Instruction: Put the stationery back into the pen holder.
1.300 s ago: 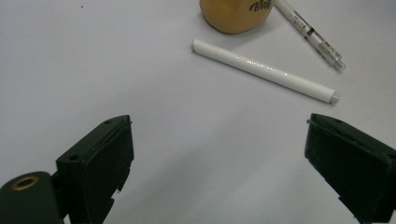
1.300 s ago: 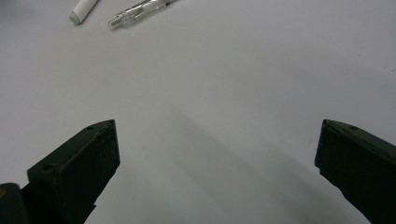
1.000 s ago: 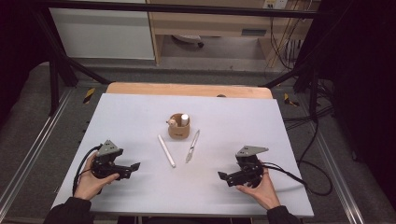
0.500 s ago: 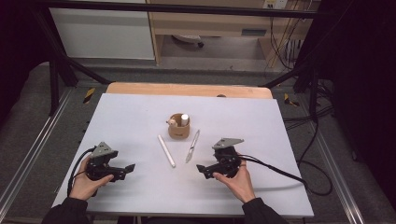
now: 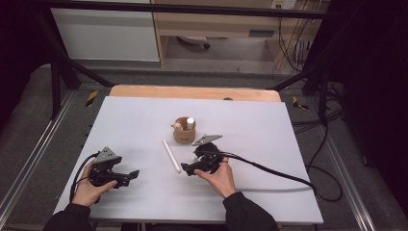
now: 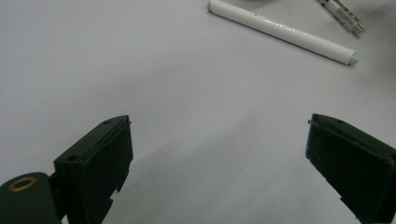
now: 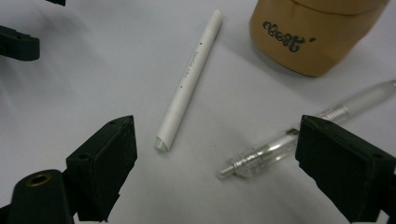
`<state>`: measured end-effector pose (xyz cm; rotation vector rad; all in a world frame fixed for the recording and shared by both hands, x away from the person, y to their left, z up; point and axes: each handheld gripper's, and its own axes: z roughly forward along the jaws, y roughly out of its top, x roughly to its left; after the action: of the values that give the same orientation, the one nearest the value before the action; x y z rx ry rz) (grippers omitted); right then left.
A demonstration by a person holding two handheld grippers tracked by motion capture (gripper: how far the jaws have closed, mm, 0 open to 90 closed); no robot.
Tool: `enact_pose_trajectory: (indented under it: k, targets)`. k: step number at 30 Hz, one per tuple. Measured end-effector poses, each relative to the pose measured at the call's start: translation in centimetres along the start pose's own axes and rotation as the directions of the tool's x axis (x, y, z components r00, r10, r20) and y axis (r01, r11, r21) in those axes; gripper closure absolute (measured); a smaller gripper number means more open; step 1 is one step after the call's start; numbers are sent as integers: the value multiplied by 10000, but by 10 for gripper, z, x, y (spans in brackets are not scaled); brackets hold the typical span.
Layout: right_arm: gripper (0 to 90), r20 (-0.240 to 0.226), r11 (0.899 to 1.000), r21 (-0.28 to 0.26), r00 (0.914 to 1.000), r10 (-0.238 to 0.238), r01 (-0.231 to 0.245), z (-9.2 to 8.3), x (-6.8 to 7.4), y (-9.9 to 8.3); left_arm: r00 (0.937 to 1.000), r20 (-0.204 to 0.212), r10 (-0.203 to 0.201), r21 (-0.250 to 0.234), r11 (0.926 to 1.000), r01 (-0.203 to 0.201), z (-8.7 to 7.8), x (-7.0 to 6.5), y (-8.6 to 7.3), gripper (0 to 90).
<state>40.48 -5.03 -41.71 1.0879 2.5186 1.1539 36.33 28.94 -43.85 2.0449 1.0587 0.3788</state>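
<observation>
Right gripper view showed my right gripper narrowing, ungripped, over the clear pen; left gripper released; nothing picked up.

Illegible dark script on cup

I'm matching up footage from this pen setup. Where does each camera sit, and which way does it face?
High view: above the person's side, looking forward and down on the table; both forearms, left gripper, right gripper.
Left gripper view: rides the left gripper, facing the white pen.
Right gripper view: rides the right gripper, open over the clear pen, near the cup.
Shared: the white pen.
</observation>
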Motion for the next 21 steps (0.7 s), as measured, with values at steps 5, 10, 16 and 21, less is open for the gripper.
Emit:
enact_pose_trajectory:
  k: [5, 10, 16, 21]
  targets:
    - [188, -6, 10000, -33, 10000, -27, 27, 15, 9, 10, 10000, 6, 47, 73, 10000, -47, 1, 1, 0, 75]
    - [269, 109, 10000, 10, 9999, 42, -42, 28, 16, 20, 9999, 60, 106, 103, 9999, -107, 2, -1, 0, 75]
    - [373, 185, 9999, 27, 9997, 167, -168, 46, 21, 23, 9999, 60, 144, 132, 9998, -145, 3, -2, 0, 75]
    - [461, 568, 9999, 122, 9983, 98, -105, 57, 25, 26, 9999, 79, 119, 94, 9999, -120, 3, -2, 0, 75]
